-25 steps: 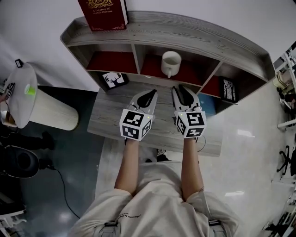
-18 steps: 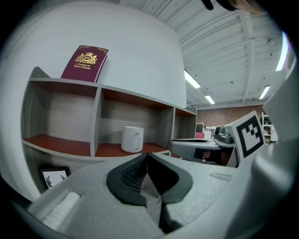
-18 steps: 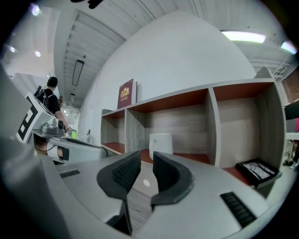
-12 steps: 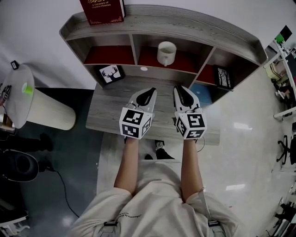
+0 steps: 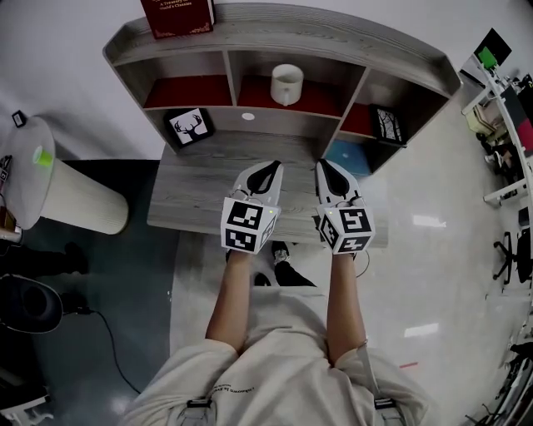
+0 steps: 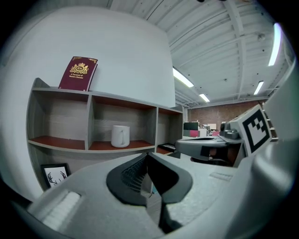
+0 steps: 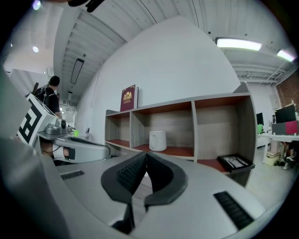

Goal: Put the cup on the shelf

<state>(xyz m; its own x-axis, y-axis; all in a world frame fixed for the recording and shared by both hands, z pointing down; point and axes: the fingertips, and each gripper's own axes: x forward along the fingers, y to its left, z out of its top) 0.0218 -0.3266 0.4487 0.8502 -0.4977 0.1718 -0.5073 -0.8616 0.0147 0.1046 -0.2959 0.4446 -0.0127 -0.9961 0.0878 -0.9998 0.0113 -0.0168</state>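
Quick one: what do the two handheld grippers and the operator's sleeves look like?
The left gripper and right gripper: pale grey tapered shells, black ribbed pads, a white cube with black square markers behind. Sleeves: short, light beige.

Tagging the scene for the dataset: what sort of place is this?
Probably an office or lab floor, not a home: ribbed industrial ceiling with strip lights, desks with monitors, office chairs, glossy floor. The grey shelf unit with cup and red book looks staged.
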